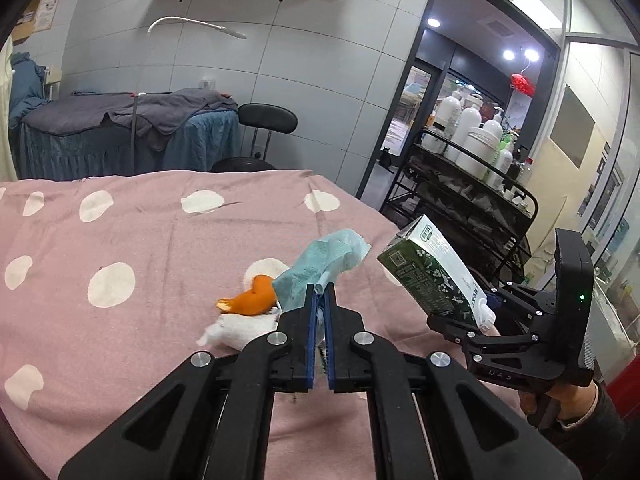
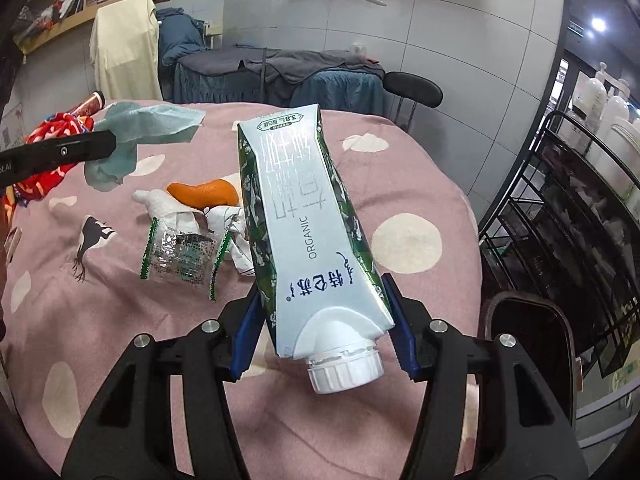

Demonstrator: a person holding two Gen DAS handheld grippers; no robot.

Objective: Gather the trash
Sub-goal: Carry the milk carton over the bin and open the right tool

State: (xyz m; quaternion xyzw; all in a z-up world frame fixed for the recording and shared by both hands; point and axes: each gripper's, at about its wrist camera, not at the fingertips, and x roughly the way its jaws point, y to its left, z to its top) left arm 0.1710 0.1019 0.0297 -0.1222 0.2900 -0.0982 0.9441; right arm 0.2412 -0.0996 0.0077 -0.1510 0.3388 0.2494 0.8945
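My left gripper [image 1: 320,294] is shut on a crumpled light-blue tissue [image 1: 324,264] and holds it above the pink dotted bedspread [image 1: 120,240]. My right gripper [image 2: 322,300] is shut on a green-and-white milk carton [image 2: 304,224], white cap toward the camera; the carton also shows in the left wrist view [image 1: 432,272]. On the spread lie an orange peel [image 2: 204,193], crumpled white paper [image 2: 164,204] and a clear plastic wrapper [image 2: 180,256]. The left gripper's finger [image 2: 72,148] with the blue tissue [image 2: 140,128] shows at the left of the right wrist view.
A dark bin [image 2: 528,340] stands on the floor right of the bed. A black wire cart [image 1: 472,184] with white bottles stands behind it. A red patterned cloth [image 2: 48,152] lies at the bed's left. A black stool [image 1: 266,120] is beyond the bed.
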